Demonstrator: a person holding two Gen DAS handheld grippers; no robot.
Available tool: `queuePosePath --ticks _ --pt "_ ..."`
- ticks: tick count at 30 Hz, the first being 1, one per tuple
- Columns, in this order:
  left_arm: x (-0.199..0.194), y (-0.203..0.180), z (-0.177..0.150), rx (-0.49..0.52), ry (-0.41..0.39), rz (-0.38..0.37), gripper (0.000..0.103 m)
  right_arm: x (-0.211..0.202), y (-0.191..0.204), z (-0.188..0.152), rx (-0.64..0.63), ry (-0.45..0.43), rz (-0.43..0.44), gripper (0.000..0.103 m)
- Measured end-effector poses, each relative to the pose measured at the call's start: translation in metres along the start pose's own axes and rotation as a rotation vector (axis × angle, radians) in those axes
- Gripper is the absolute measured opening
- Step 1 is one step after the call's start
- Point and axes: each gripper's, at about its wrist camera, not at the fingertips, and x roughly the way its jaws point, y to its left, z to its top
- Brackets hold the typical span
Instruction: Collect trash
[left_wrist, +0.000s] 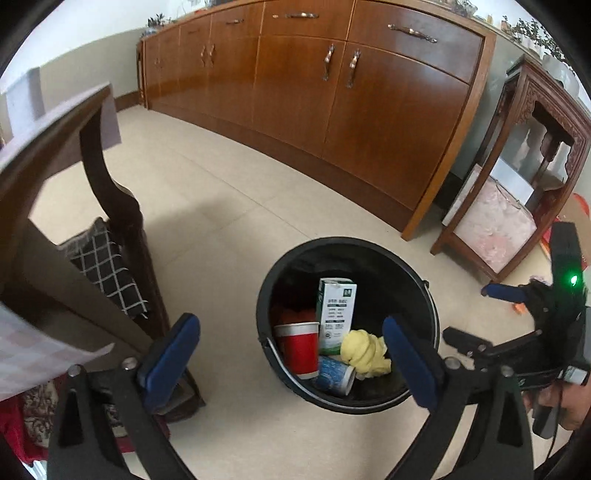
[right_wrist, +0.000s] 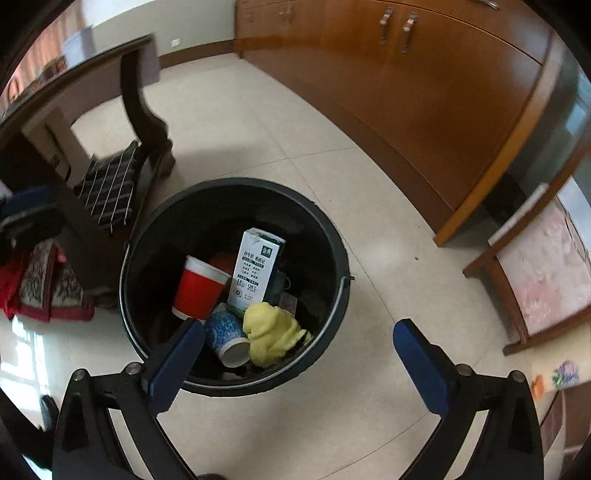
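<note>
A black bucket (left_wrist: 347, 242) (right_wrist: 236, 183) stands on the tiled floor. Inside it lie a red paper cup (left_wrist: 297, 347) (right_wrist: 197, 290), a white and green carton (left_wrist: 336, 314) (right_wrist: 255, 269), a blue patterned cup (left_wrist: 334, 374) (right_wrist: 225, 338) on its side and a crumpled yellow wad (left_wrist: 364, 352) (right_wrist: 271, 334). My left gripper (left_wrist: 290, 319) is open above the bucket's near side with nothing between its blue pads (left_wrist: 168, 362). My right gripper (right_wrist: 300, 325) is open over the bucket's near right rim, holding nothing. In the left wrist view it also shows at the right edge, held by a hand (left_wrist: 570, 406).
A long wooden cabinet (left_wrist: 332, 92) (right_wrist: 424, 92) runs along the far wall. A dark table leg (left_wrist: 110, 192) (right_wrist: 142, 107) and a checked cloth (left_wrist: 107, 266) (right_wrist: 107, 188) are left of the bucket, with red fabric (right_wrist: 37, 291) on the floor. A carved side table (left_wrist: 535, 147) stands to the right.
</note>
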Motion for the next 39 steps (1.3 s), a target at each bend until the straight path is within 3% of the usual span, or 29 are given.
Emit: queuePosePath --ticks 4,29,39 --pt "-0.023 -0.010 0.001 0.021 -0.031 0.016 0.100 -0.017 0.006 0.003 0.006 -0.028 0.000 0.103" --pt "-0.123 0.011 -0.005 0.039 -0.119 0.095 0.101 -0.146 0.077 -0.002 0.048 -0.185 0.017 0.103" --pt "-0.192 0.020 -0.020 0.036 -0.181 0.167 0.101 -0.231 0.103 -0.014 0.067 -0.253 -0.044 0.103"
